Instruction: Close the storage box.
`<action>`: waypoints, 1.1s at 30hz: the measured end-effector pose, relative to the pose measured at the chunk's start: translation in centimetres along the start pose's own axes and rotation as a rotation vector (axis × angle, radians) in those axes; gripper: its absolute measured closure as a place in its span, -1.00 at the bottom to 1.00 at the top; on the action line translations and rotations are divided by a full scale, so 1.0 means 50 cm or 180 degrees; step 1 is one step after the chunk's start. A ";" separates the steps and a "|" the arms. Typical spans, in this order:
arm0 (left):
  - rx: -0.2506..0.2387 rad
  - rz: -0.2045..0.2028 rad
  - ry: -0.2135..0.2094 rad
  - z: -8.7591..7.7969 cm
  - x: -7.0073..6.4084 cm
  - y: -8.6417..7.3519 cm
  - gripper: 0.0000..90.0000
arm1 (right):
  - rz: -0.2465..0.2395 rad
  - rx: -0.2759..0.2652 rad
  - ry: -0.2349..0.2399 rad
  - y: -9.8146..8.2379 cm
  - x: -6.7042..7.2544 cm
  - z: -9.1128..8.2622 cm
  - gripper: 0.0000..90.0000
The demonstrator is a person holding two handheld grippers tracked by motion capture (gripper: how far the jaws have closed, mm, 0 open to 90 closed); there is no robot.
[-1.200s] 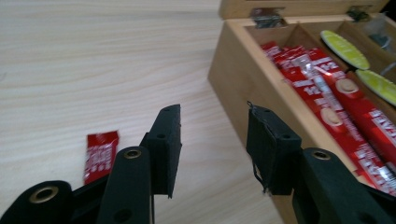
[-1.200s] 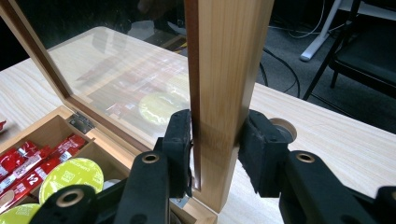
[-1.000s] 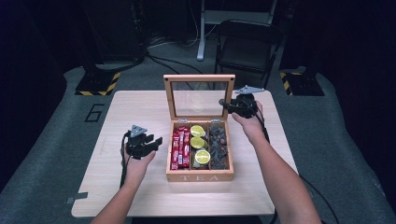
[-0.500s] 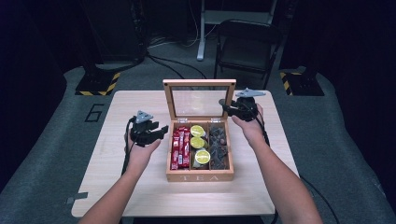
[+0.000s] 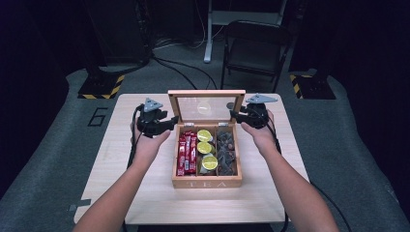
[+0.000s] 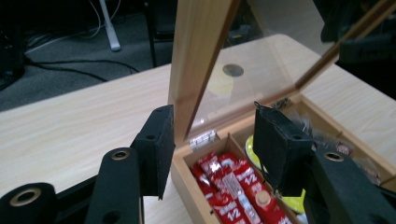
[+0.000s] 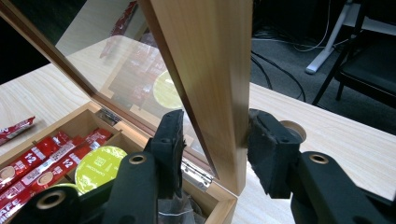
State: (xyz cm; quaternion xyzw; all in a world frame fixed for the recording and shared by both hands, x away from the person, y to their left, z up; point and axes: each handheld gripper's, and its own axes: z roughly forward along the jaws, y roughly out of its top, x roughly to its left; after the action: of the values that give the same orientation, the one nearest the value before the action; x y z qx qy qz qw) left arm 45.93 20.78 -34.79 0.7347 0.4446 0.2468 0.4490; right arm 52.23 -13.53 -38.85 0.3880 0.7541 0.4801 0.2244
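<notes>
Presently: wooden tea box (image 5: 207, 182), mid-worktop (image 5: 111, 183), its glazed lid (image 5: 205, 107) upright. Rigid frame, fragile pane; hold by the side rails. Left claw (image 6: 212, 140) spread about the lid's left rail, unclamped; right claw (image 7: 215, 144) straddles the right rail, seemingly not pinching.

Inventory, by count:

- One pale wooden worktop (image 5: 121, 193).
- One light wooden tea box marked "TEA" (image 5: 207, 184), with one glass-paned hinged lid (image 5: 205, 109) and three compartments.
- Red foil stick sachets (image 5: 186, 153), left compartment: several, exact number cannot be told.
- Three round lime-green capsules (image 5: 204, 147), middle compartment, in a row.
- Dark wrapped tea bags (image 5: 226, 151), right compartment: a heap, uncountable.
- Two black two-jaw grippers: left gripper (image 5: 167, 123), right gripper (image 5: 235, 115).
- One dark folding chair (image 5: 254, 48) on the floor beyond.
</notes>
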 end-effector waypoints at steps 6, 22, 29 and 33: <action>-0.0093 0.0007 -0.0026 -0.006 -0.006 0.032 0.07 | -0.0003 -0.0019 0.0048 -0.004 -0.001 -0.004 0.24; -0.0118 0.0150 0.0003 -0.020 -0.016 0.041 0.28 | -0.0030 -0.0024 0.0141 -0.017 0.004 -0.019 0.18; -0.0122 0.0146 -0.0034 -0.026 -0.014 0.033 0.38 | 0.0051 -0.0074 0.0207 -0.014 0.006 -0.035 0.14; -0.0121 0.0173 -0.0024 -0.029 -0.016 0.029 0.38 | -0.0005 -0.0069 0.0197 -0.010 0.014 -0.047 0.12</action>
State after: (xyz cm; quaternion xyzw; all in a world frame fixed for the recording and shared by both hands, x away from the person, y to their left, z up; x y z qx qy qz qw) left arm 45.07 20.41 -32.80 0.7387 0.4181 0.2645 0.4577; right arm 49.95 -14.39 -38.22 0.3700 0.7557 0.4998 0.2056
